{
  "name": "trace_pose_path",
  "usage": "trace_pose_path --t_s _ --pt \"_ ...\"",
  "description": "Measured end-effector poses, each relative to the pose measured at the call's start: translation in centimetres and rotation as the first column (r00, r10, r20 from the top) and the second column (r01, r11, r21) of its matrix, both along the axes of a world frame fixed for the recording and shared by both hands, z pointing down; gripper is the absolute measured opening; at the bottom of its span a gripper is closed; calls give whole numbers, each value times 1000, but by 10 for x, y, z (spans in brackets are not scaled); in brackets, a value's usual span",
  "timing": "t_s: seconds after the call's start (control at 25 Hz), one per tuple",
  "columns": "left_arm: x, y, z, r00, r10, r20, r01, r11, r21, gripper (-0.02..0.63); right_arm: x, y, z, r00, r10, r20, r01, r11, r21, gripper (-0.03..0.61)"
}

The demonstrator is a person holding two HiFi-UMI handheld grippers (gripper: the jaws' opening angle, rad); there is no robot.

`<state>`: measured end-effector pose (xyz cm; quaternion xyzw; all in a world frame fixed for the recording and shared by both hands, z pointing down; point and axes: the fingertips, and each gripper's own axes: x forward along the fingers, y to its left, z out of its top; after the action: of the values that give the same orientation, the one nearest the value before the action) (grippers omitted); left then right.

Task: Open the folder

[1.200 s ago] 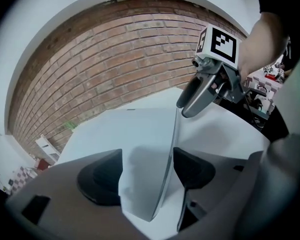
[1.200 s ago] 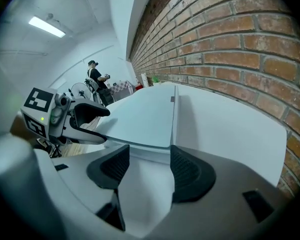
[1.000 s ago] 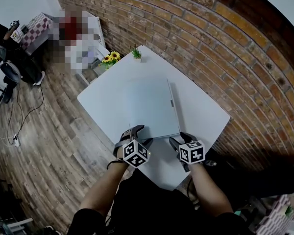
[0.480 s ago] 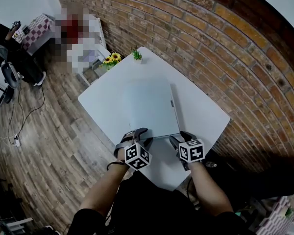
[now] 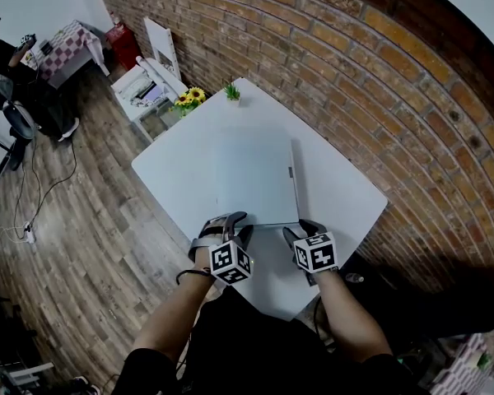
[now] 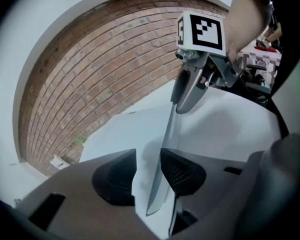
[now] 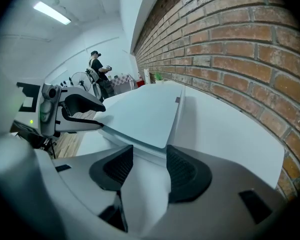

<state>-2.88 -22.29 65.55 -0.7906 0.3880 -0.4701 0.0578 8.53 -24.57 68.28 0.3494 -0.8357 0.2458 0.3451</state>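
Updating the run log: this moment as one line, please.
folder: closed, flat on table | left gripper: closing, folder edge between jaws | right gripper: closing at folder corner

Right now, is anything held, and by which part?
Nothing yet: both sets of jaws are closing, the left gripper over the folder at its near edge, the right gripper at its corner.
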Motion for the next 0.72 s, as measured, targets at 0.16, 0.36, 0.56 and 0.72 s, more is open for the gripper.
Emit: trace_pose_path --t_s 0.16,0.36,0.56,0.72 --pt "7 -2 9 998 46 51 -46 999 -6 167 -1 -1 0 1000 11 18 -11 1000 -12 219" --pt "13 -7 8 998 52 33 -52 999 -5 170 1 -3 0 1000 13 15 -13 1000 -17 206" --pt "10 -12 -6 999 28 23 -29 998 52 68 -1 -3 0 1000 -5 -3 5 1000 -18 196" --pt "6 -17 -9 1000 12 18 -13 998 57 62 -2 -4 1 1000 -11 -4 11 1000 -15 187"
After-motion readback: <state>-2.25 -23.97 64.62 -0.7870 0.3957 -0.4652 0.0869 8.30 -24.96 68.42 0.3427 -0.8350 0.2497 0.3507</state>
